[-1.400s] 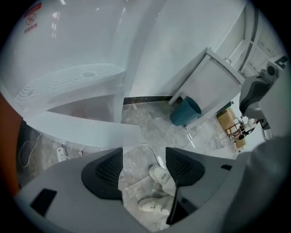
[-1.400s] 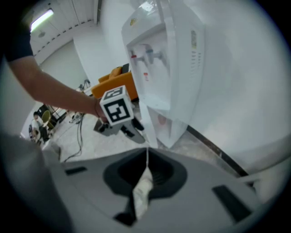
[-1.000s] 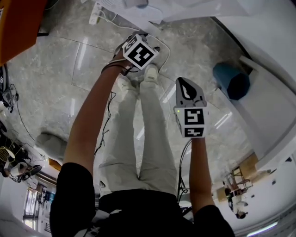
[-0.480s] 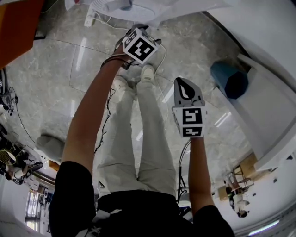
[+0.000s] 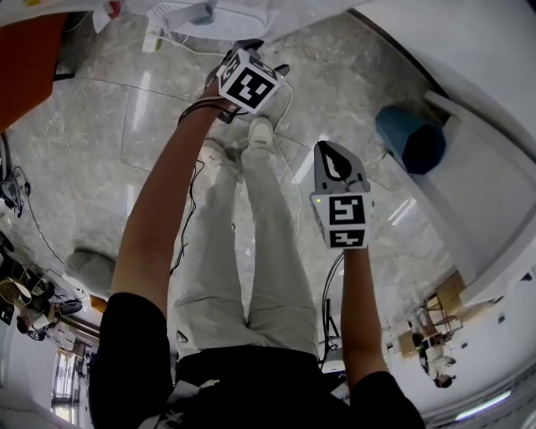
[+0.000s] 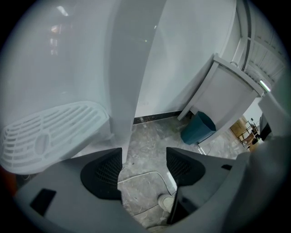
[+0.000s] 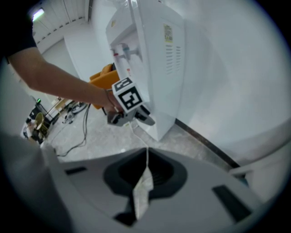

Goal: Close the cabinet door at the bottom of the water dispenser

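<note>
1. Head view: the left gripper (image 5: 261, 57) is seen higher in the frame than half a second ago. It has been carried closer to the base of the tall white plastic water dispenser (image 5: 201, 12) at the top edge. The left arm is stretched almost straight ahead. The right gripper (image 5: 337, 161) is held nearly where it was, at centre right, with the forearm kept close to the body. The approach to the low cabinet door is judged nearly complete, with the push not yet made.

2. Left gripper view: the jaws are set apart and nothing is held between them. Only the grey marble floor (image 6: 145, 136) is shown through the gap. A white vertical panel edge (image 6: 122, 68) is found just beside one jaw at centre frame. It is taken to be the cabinet door or the dispenser's corner, and contact cannot be confirmed.

3. Right gripper view: the jaws are brought together and nothing is gripped. The dispenser (image 7: 152, 59) is shown at upper centre, with the left gripper (image 7: 135, 119) placed at its lower front corner. Whether the door is ajar cannot be told.
</note>
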The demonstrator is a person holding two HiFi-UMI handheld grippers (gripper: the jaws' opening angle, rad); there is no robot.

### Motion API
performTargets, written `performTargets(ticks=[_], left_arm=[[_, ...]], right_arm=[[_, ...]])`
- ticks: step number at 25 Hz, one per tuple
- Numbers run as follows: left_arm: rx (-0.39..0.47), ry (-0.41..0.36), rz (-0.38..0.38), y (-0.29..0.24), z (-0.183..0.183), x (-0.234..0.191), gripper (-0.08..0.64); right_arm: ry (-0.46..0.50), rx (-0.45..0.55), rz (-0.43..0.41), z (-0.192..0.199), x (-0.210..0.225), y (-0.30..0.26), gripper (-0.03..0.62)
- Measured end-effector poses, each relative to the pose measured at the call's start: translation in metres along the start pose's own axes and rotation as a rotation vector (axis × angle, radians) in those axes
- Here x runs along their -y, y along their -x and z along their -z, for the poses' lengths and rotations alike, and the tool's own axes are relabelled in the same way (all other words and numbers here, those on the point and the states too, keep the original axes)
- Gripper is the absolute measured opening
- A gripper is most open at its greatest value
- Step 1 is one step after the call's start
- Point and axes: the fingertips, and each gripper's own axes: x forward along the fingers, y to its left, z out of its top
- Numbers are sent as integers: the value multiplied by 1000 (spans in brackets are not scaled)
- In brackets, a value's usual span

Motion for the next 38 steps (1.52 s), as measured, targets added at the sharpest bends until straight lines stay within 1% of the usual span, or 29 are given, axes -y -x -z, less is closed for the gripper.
performTargets(ticks=[3, 5, 7, 13, 17, 18, 20, 22, 24, 27, 28, 29, 31, 34, 38], left_arm=[[-9, -7, 8, 0, 0, 2, 302], [-25, -34, 4, 3, 4, 2, 302], [-37, -56, 18, 9, 8, 7, 302], [-37, -45, 35, 46, 15, 19, 294], [-34, -55, 18, 84, 14, 26, 208], [-25, -39, 21, 95, 12, 29, 194], [0, 4, 35, 118, 5, 35, 139], [18, 24, 36, 143, 1, 38, 108], [36, 54, 23, 171, -3, 36, 87], [83, 148, -1, 218, -10, 31, 69], [96, 156, -19, 233, -12, 30, 54], [107, 151, -43, 248, -14, 29, 30], [126, 136, -86, 277, -16, 29, 21], [156, 133, -129, 318, -21, 35, 14], [208, 104, -148, 372, -34, 53, 12]], right_arm=[[-1, -1, 4, 0, 0, -1, 35], [0, -1, 3, -2, -3, 0, 35], [5, 0, -1, -5, -8, 1, 35], [24, 32, -10, -29, -23, 13, 35], [34, 59, -9, -51, -33, 29, 35], [38, 66, -11, -56, -35, 34, 35], [45, 81, -14, -66, -37, 43, 35], [49, 95, -18, -75, -43, 49, 35], [49, 115, -25, -88, -51, 56, 35], [46, 155, -40, -110, -67, 74, 35], [45, 167, -48, -117, -73, 80, 35], [44, 178, -55, -125, -78, 86, 35], [46, 199, -68, -141, -86, 98, 35], [60, 228, -85, -163, -93, 117, 35], [85, 271, -94, -192, -95, 152, 35]])
